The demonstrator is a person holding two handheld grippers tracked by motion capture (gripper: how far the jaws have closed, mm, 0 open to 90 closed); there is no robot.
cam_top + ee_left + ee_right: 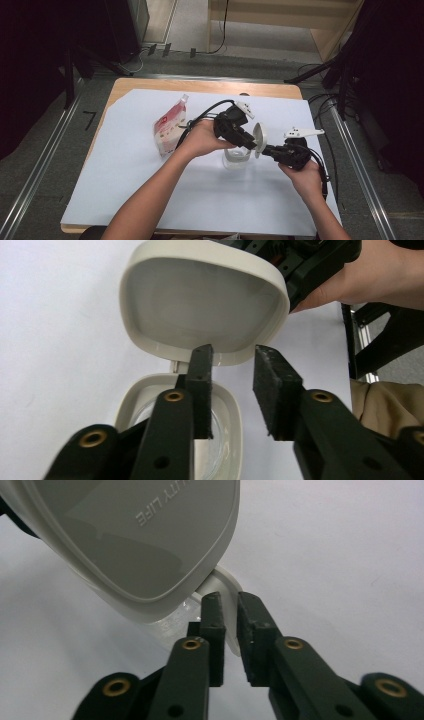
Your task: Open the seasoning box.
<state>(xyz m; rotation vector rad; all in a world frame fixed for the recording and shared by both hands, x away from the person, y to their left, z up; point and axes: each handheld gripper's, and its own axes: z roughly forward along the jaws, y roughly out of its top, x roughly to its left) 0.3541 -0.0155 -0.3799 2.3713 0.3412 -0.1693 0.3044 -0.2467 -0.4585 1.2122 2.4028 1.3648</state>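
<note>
Clear flip-top container point(236, 158) standing mid-table on the white sheet point(125, 170), hinged lid point(259, 138) swung upright. Left gripper point(232, 390) poised above the open mouth, jaws apart, gripping nothing. Right gripper point(227, 630) at the rim's tab point(229, 605), jaws narrowly parted around it; clamped or not, cannot tell. Likely steadying the body for filling. Refill pouch point(170, 129) lying near, to the left.

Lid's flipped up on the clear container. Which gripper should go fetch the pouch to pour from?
Left, probably. The left gripper stands open above the container, nearer the pouch. The right gripper sits around the lid hinge, propping it.
</note>
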